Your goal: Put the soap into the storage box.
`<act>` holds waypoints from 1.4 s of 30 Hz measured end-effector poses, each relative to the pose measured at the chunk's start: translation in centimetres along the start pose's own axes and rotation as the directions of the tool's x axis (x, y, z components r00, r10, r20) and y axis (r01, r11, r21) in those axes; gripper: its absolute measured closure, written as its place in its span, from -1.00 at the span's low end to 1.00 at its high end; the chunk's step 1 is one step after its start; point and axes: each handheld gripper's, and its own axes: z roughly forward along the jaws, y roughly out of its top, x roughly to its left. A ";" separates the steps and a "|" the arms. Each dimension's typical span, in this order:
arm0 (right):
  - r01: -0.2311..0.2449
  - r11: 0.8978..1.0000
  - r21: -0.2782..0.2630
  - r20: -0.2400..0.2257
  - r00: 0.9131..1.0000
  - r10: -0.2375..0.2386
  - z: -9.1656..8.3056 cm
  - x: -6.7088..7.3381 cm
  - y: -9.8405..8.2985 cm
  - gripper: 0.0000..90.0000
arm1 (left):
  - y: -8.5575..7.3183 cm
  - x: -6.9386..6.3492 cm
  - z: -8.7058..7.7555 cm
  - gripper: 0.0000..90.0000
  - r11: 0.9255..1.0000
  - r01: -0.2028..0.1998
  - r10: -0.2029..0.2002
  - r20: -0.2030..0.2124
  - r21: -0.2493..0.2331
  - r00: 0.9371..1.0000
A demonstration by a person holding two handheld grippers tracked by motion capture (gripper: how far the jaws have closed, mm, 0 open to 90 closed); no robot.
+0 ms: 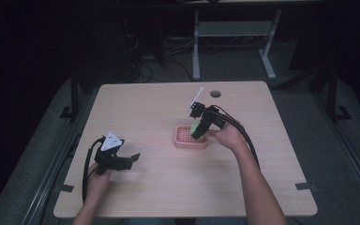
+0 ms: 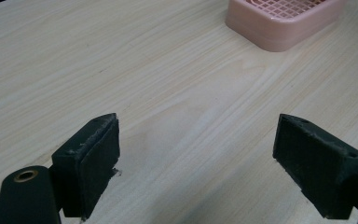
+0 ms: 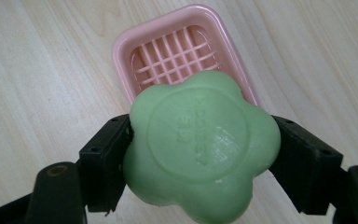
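Right now your right tongs [image 3: 200, 154] grip the green soap [image 3: 203, 151] by its two sides, flat face toward the camera, and it hangs just above the near end of the pink dish [image 3: 186, 49]. In the high view the right tongs [image 1: 198, 130] sit over the dish [image 1: 191, 142] with the soap [image 1: 195, 127] between them. Your left tongs [image 2: 196, 158] stand wide open with nothing in them, low over the bare desk [image 2: 121, 70], and the dish [image 2: 279, 23] lies well ahead of them, off to their right.

To do this step well, carry the soap a little farther forward, so that it is centred over the grid and not over the near rim. Level it first, since it looks tilted. Lower it until it rests on the grid, then let the jaws part slowly and lift straight up, so a pad does not drag the soap or nudge the light dish.
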 end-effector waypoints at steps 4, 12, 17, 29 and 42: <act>-0.006 1.000 0.002 -0.004 1.000 0.006 0.6 -0.2 0.2 -0.44 | 0.0 0.0 0.0 -0.68 1.000 0.001 -0.001 0.001 0.000 1.000; -0.017 1.000 0.016 -0.017 1.000 0.017 1.8 -0.4 0.5 -0.44 | 0.0 0.0 0.0 -0.68 1.000 0.002 -0.002 0.001 -0.001 1.000; -0.013 1.000 0.018 -0.017 1.000 0.013 2.2 -0.3 0.9 -0.44 | 0.0 0.0 0.0 -0.68 1.000 0.004 -0.004 0.002 -0.005 1.000; -0.002 1.000 0.024 -0.035 0.999 0.003 3.5 0.0 1.9 -0.44 | 0.0 0.1 -0.1 -0.68 1.000 0.001 -0.001 0.000 0.001 1.000; -0.009 1.000 0.027 -0.036 0.999 0.010 4.0 -0.1 2.0 -0.44 | 0.0 0.1 -0.1 -0.68 1.000 0.001 -0.001 -0.001 0.001 1.000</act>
